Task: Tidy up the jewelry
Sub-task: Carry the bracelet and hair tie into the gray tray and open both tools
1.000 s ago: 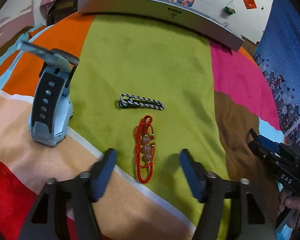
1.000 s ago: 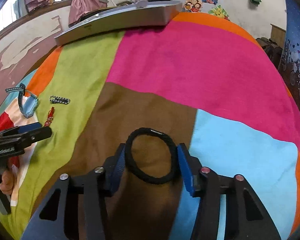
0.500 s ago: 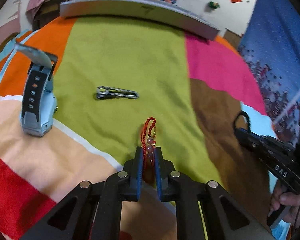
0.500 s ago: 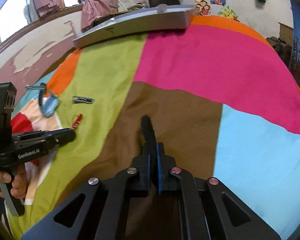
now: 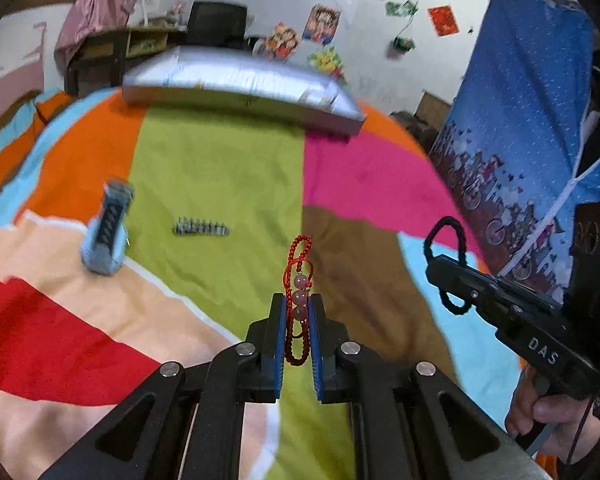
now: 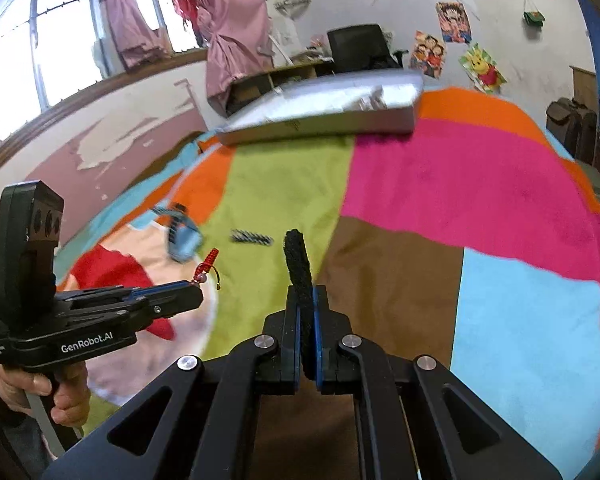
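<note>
Left wrist view showed the left gripper (image 5: 298, 320) clamped on the red bead bracelet (image 5: 299, 300), lifted above the colourful cloth (image 5: 220, 168). On the right, the right gripper (image 6: 307, 312) was clamped on the black hair tie (image 6: 298, 264). Farther left, the blue watch (image 5: 107, 236) and the grey chain (image 5: 201, 227) lay on the cloth.

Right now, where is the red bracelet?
The red bracelet is pinched in the left tongs, lifted above the green cloth patch, right of the chain bracelet.
</note>
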`<control>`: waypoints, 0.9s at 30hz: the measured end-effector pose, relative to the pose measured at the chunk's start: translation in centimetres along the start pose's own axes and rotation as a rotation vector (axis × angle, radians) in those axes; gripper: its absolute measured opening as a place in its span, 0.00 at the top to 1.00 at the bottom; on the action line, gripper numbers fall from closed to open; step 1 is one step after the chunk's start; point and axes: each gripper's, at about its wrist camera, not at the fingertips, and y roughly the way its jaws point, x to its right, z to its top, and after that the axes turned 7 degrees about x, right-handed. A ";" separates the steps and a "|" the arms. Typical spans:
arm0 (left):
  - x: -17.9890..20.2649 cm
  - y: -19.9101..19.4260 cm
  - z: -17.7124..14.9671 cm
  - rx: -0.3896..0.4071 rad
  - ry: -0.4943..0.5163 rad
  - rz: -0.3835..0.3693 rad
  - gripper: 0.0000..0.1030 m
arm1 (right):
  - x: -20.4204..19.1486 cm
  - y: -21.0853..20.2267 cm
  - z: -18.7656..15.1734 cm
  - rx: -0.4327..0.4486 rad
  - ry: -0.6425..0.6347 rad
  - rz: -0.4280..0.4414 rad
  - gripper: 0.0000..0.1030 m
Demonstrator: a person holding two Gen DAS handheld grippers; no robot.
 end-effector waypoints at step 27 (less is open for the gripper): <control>9.3 -21.9 10.2 0.452 0.137 0.165 0.90 | -11.5 -20.9 16.8 0.181 -0.166 0.146 0.95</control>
